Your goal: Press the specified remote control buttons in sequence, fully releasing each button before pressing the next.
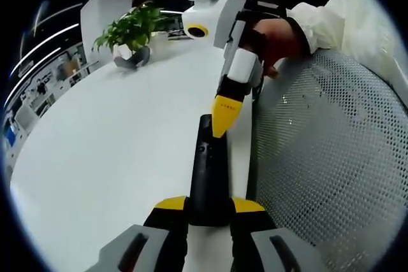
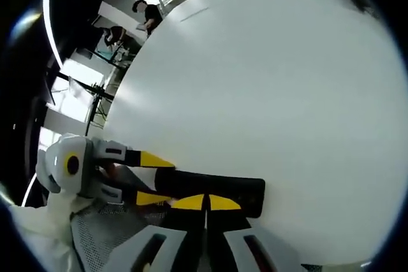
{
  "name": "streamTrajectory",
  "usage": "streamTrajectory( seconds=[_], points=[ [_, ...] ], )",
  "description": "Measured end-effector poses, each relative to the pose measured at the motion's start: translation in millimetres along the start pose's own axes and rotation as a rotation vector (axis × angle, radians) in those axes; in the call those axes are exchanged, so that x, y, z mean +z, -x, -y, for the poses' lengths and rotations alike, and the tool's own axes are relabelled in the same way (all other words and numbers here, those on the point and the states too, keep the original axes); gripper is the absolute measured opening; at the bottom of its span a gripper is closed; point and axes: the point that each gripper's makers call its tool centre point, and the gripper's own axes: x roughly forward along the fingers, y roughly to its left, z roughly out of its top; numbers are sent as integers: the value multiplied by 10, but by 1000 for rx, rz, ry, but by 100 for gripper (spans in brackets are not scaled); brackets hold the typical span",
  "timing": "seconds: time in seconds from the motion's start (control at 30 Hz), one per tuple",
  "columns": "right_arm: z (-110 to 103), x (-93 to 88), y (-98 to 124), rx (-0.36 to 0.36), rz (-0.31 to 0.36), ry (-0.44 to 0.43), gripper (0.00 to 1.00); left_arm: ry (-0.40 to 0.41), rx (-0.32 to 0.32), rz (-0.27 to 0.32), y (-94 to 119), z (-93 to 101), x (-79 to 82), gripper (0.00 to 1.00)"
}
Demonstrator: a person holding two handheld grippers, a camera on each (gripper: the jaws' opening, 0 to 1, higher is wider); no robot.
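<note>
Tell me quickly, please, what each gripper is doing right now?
Left gripper: shut on the black remote control, gripping its near end.
Right gripper: shut, yellow tips together, pressing down on the remote's top face.

Remote near end hidden between jaws; button labels too small.

The left gripper view looks low along the slim black plastic remote control across the round white table. The right gripper view looks steeply down, close over that remote, near the table's edge. Both share remote and table.
</note>
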Motion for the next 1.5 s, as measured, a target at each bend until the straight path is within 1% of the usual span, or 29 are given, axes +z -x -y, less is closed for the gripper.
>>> streamTrajectory(
  seconds=[0.13,0.43,0.5,0.57,0.63,0.67,0.77,0.83,0.9,1.0,1.13,1.17,1.2,1.3,1.37,1.4,1.43,1.5],
  points=[
    [2,-31,17,-24,-13,41,0,-2,-2,-5,9,4,-12,24],
    [69,-43,44,-73,-29,69,0,-11,-2,-4,31,11,-33,24],
    [67,-39,45,-68,-27,68,0,-10,-2,-2,32,10,-32,24],
    [-15,-37,34,-18,-24,57,0,-9,-2,-4,32,9,-30,24],
    [-23,-28,33,-20,-18,66,0,-8,-2,-4,35,11,-30,24],
    [-8,-28,27,-36,-19,82,0,-8,-2,-4,35,10,-29,24],
    [-42,-69,-5,-23,-43,94,0,-7,-2,-6,35,8,-27,24],
    [-36,-81,-13,-38,-52,119,0,-9,-3,-6,37,12,-28,24],
    [-19,-79,-5,-48,-51,115,0,-10,-5,-6,35,13,-28,24],
    [10,-73,-12,-48,-46,81,0,-25,-5,-9,31,14,-21,24],
    [38,-40,-15,-57,-33,74,0,-39,3,-10,19,8,-8,24],
    [39,-37,-17,-57,-33,84,0,-37,2,-10,15,3,-7,24],
    [34,-36,-16,-59,-37,127,0,-34,0,-10,14,2,-8,24],
    [24,-32,-4,-59,-32,118,0,-34,-3,-14,14,4,-9,24],
    [15,-61,11,-52,-43,96,0,-31,-12,-12,8,16,-9,24],
    [10,-43,22,-47,-31,90,0,-32,-19,-13,5,29,-8,24],
    [-1,5,38,-39,-4,82,0,-32,-30,-13,3,49,-10,24],
    [-16,29,59,-17,12,53,0,-25,-42,-11,8,70,-15,24]
  ],
)
